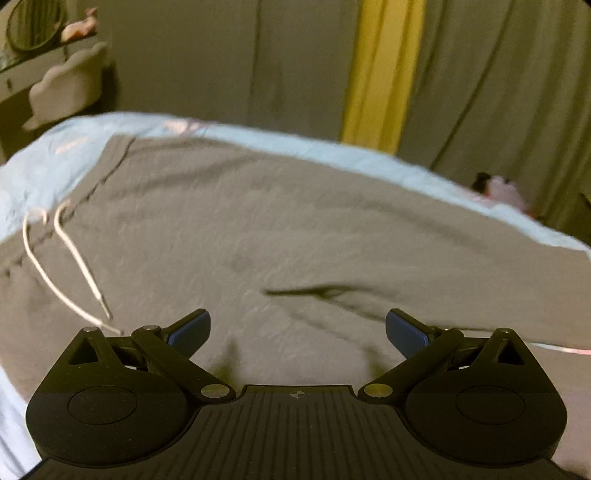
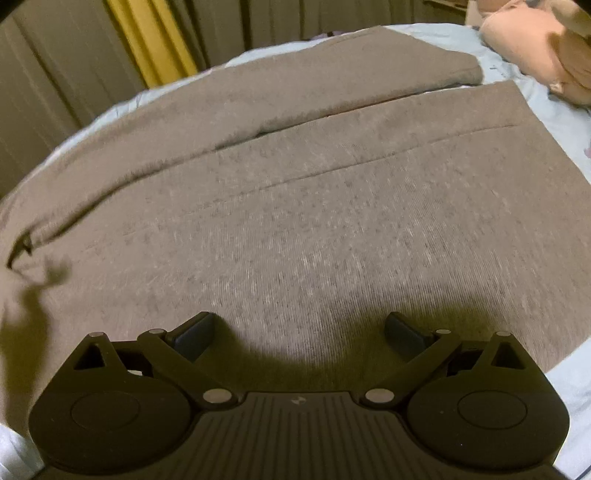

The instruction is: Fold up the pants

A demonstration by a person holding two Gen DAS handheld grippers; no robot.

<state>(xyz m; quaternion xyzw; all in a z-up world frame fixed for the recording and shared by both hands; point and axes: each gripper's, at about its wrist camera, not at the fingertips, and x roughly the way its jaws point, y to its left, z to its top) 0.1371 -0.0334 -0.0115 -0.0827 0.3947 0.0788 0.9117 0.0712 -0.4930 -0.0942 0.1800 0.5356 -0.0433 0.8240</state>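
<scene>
Grey-brown pants (image 1: pixel 258 229) lie spread flat on a light blue bed sheet (image 1: pixel 332 147). In the left wrist view the waistband is at the left, with a white drawstring (image 1: pixel 66 258) trailing over the fabric. My left gripper (image 1: pixel 297 328) is open and empty, just above the seat of the pants. In the right wrist view the two legs (image 2: pixel 314 184) run away to the upper right, side by side, their hems (image 2: pixel 517 96) near the far edge. My right gripper (image 2: pixel 299 332) is open and empty, low over the near leg.
Grey curtains with a yellow strip (image 1: pixel 384 74) hang behind the bed. A dresser with a round mirror (image 1: pixel 33 22) stands at the far left. A pink plush toy (image 2: pixel 535 48) lies on the sheet (image 2: pixel 554 110) past the hems. Another pink object (image 1: pixel 506 192) sits at the bed's far edge.
</scene>
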